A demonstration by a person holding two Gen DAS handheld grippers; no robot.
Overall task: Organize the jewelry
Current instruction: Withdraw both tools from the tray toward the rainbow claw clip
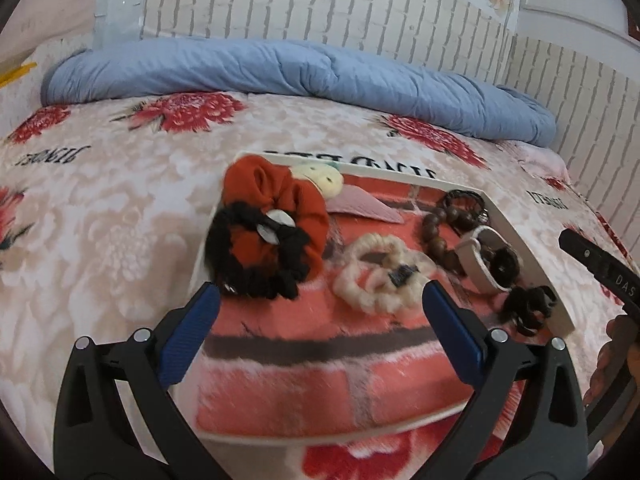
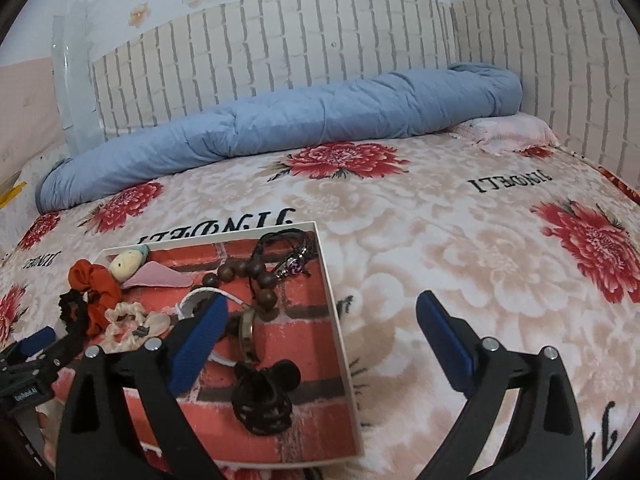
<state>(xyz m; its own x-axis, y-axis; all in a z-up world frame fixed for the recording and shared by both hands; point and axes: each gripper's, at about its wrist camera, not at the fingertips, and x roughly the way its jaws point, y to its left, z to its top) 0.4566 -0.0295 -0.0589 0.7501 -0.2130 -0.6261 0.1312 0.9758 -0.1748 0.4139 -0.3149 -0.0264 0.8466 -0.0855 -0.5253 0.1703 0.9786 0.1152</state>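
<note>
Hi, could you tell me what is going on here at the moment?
A person holds two grippers over a white-rimmed tray of hair ties and bracelets on a bed. The left gripper and right gripper are both open and hold nothing. The cream scrunchie lies just ahead of the left one; nothing is lifted.

In the left wrist view the near part of the tray is blurred, and its near corners are hidden behind the left tool. The black scrunchie covers part of the orange scrunchie. The right tool is cut off by the right edge there, so its jaws cannot be judged from this view.

In the right wrist view one finger hides part of the watch. The left tool is cut off at the left edge. The small charm on the cord bracelet is too small to make out.
</note>
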